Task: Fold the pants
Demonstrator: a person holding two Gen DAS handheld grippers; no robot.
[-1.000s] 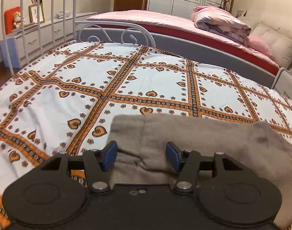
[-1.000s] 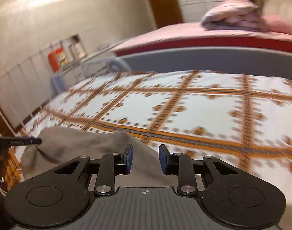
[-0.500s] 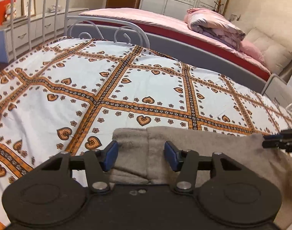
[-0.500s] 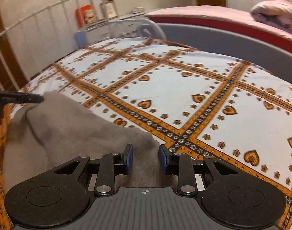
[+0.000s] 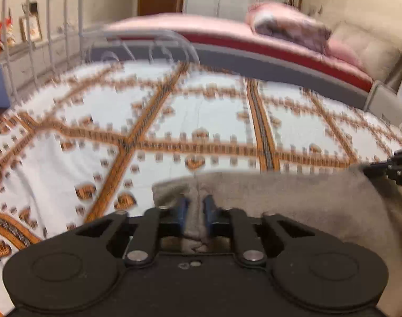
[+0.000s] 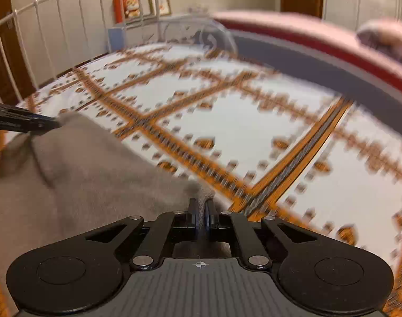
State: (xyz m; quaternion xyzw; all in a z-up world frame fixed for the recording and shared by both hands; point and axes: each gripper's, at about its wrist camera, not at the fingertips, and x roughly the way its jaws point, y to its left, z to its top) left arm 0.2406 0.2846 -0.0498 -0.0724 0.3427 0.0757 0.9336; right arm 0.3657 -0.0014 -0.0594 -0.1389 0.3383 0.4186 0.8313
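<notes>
Two hand-held grippers pinch the near edge of the grey pants [image 5: 293, 200], which lie on the bed [image 5: 206, 116] over its white quilt with orange heart-and-lattice print. Left hand-held gripper [image 5: 196, 212]: blue pads drawn close, a ridge of grey cloth clamped between them near the garment's corner at 9 o'clock. Right hand-held gripper [image 6: 201, 215]: pads nearly together, a thin fold of the pants [image 6: 76, 174] caught between them at the corner toward 3 o'clock. Each gripper's tip shows in the other's view, at the cloth's far end. Both views are blurred. White metal bed rail [image 6: 69, 26] at 10 o'clock; pink bed [image 5: 227, 30] at 12 o'clock.
</notes>
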